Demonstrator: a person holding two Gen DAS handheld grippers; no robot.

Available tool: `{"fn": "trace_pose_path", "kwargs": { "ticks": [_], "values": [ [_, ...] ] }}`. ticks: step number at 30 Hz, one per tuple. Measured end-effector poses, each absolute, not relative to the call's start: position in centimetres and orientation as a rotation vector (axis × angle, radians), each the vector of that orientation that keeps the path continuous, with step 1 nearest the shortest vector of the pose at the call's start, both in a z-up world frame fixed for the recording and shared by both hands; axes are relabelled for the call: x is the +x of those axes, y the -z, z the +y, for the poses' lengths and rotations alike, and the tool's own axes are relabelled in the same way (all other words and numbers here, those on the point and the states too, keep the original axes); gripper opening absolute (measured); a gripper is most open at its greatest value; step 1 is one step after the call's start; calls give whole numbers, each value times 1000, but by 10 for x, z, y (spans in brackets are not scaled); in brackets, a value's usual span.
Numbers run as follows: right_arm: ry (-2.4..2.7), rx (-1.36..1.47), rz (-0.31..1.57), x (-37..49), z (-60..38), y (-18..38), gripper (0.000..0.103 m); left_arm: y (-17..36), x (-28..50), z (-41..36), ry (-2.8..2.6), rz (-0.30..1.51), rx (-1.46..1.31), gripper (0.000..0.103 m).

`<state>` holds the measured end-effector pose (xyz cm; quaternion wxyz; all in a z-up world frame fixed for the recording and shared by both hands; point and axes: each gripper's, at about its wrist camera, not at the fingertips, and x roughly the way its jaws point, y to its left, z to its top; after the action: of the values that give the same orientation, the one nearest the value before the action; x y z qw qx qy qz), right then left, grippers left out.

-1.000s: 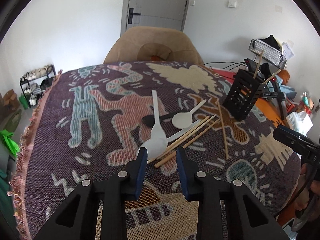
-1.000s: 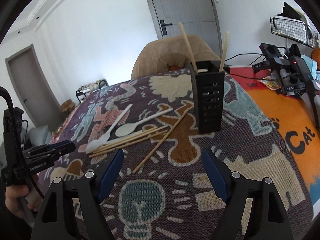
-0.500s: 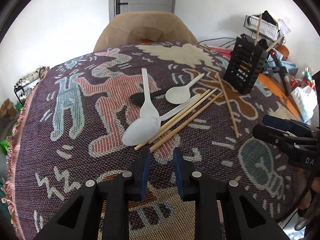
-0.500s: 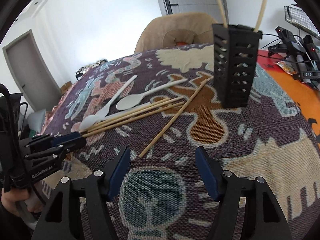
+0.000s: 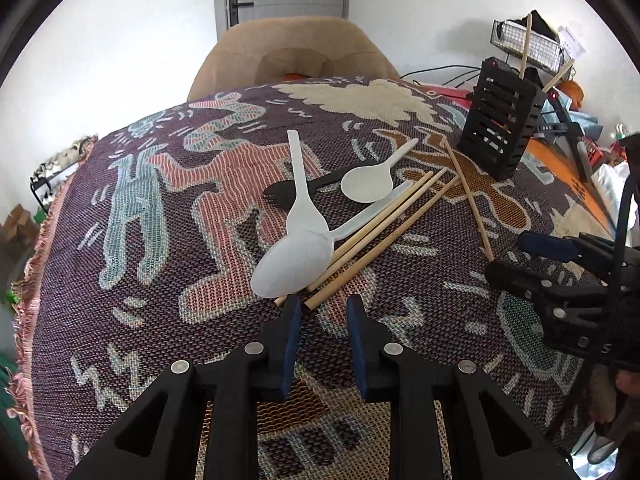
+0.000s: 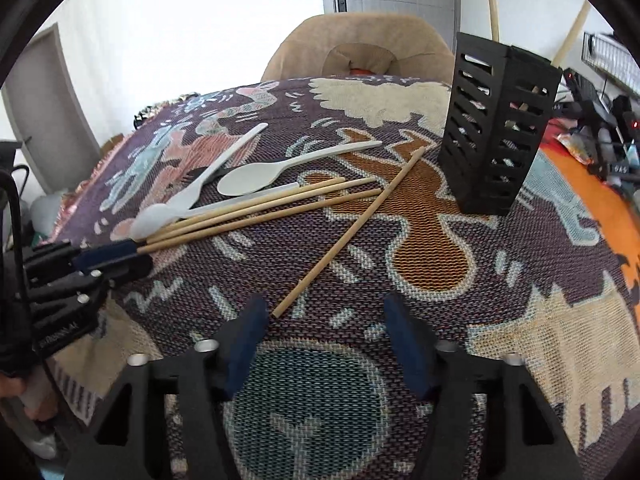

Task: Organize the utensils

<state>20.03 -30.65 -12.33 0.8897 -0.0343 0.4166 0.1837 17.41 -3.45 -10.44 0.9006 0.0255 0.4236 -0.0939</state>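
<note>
On the patterned cloth lie three bamboo chopsticks [image 5: 384, 232] in a bundle, a lone chopstick [image 6: 348, 232], white spoons [image 5: 296, 252] and a black fork [image 5: 280, 196]. A black slotted holder [image 5: 500, 128] with two chopsticks stands at the right. My left gripper [image 5: 320, 312] is open, its fingertips at the near ends of the bundle [image 6: 256, 212]. My right gripper [image 6: 324, 320] is open, with the lone chopstick's near end just inside its left finger. The holder [image 6: 496, 128] stands beyond it to the right.
A tan armchair [image 5: 296, 56] stands behind the table. Cables, chargers and a wire basket [image 5: 532, 44] crowd the orange mat [image 6: 608, 208] at the right. The fringed cloth edge [image 5: 32, 280] drops off at the left.
Both grippers have moved forward and lower toward the utensils. The left now reaches the bundle's ends; the right has closed in on the lone chopstick and narrowed somewhat.
</note>
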Motion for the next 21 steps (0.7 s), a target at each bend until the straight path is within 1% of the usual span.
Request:
{"fn": "trace_pose_path", "kwargs": {
  "ticks": [1, 2, 3, 4, 5, 8, 13, 14, 17, 21],
  "values": [
    [-381, -75, 866, 200, -308, 123, 41, 105, 176, -34, 198, 882, 49, 25],
    [-381, -76, 868, 200, -310, 122, 29, 106, 177, -34, 199, 884, 50, 25],
    [-382, -75, 872, 200, -313, 122, 23, 106, 178, -35, 200, 883, 57, 25],
    [-385, -73, 874, 200, -317, 121, 14, 106, 178, -36, 200, 882, 63, 25],
    [-394, -66, 877, 199, -321, 121, 10, 106, 179, -37, 200, 881, 68, 25],
    [-408, -54, 875, 195, -334, 117, 8, 107, 182, -38, 203, 880, 73, 25],
    [-419, -38, 861, 187, -349, 112, 7, 107, 180, -37, 223, 875, 77, 24],
    [-419, -37, 859, 186, -350, 112, 7, 107, 179, -37, 229, 873, 81, 19],
    [-435, -19, 854, 183, -354, 110, 7, 106, 172, -39, 248, 873, 97, 9],
    [-478, 35, 849, 181, -363, 111, 6, 102, 160, -44, 278, 862, 124, 7]
  ]
}}
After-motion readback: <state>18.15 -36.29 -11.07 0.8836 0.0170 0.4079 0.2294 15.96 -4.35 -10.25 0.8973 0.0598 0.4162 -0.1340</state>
